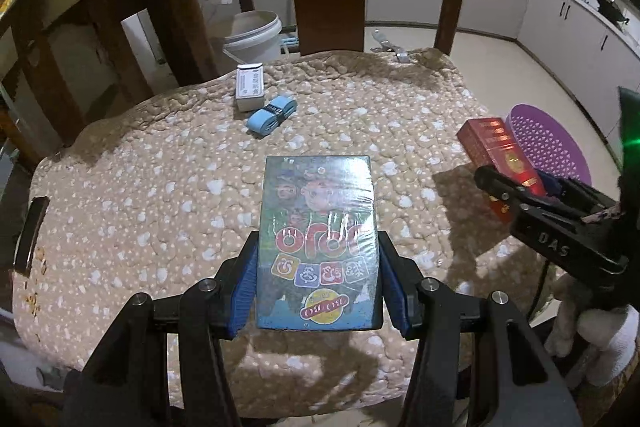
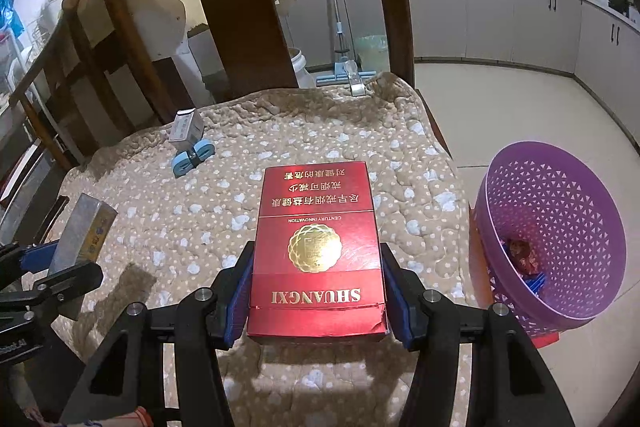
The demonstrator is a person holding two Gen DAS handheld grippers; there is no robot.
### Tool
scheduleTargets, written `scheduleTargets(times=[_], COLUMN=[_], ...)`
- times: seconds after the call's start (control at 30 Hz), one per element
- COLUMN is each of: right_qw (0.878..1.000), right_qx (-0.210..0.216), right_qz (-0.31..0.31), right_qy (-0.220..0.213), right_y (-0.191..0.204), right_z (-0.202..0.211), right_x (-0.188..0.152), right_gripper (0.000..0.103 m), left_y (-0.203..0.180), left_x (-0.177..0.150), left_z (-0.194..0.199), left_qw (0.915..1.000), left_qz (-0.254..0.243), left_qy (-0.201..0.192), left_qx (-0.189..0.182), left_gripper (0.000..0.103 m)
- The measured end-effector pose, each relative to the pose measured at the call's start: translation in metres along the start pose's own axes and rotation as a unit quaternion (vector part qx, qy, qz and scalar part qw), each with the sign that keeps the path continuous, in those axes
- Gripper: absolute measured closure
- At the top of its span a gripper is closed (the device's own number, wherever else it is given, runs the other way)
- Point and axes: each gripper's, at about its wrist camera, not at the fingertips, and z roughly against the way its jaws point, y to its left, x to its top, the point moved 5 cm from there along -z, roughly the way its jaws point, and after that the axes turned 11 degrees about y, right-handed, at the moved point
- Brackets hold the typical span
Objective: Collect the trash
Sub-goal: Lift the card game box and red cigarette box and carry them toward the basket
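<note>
The red Shuangxi cigarette box [image 2: 318,251] is clamped by its long sides between the blue pads of the right hand-held gripper [image 2: 318,291], its long axis running straight ahead along the fingers, and it is held above the right part of the quilted chair cushion [image 2: 160,219]. The purple mesh basket [image 2: 560,239], where some trash already lies, stands on the floor just off the cushion's right edge, to the right of the box and lower; the right hand-held gripper is plainly the nearer one, so a short swing rightward and down is judged to be all that the drop needs.

The blue shrink-wrapped card box [image 1: 318,243] is gripped the same way, lengthwise, by the left hand-held gripper [image 1: 318,287], over the cushion's near middle and farther from the basket. A white medicine box [image 1: 250,87] and a light-blue rolled strap [image 1: 272,113] are left near the cushion's far edge, beside each other.
</note>
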Motion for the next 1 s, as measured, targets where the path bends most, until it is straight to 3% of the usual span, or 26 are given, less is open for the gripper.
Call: scheduleTargets(times=[1.0], right_qw=[1.0], right_qx=[-0.007], right_qz=[0.01], right_qy=[-0.011], right_y=[-0.0003], right_z=[0.003], right_x=[0.0004], right_gripper=[0.042], left_y=[-0.0047], left_x=[-0.003], left_z=[-0.0006], left_qw=[0.9992], left_qz=[-0.024], left_qy=[-0.007], left_qx=[0.032], left_gripper=[0.05])
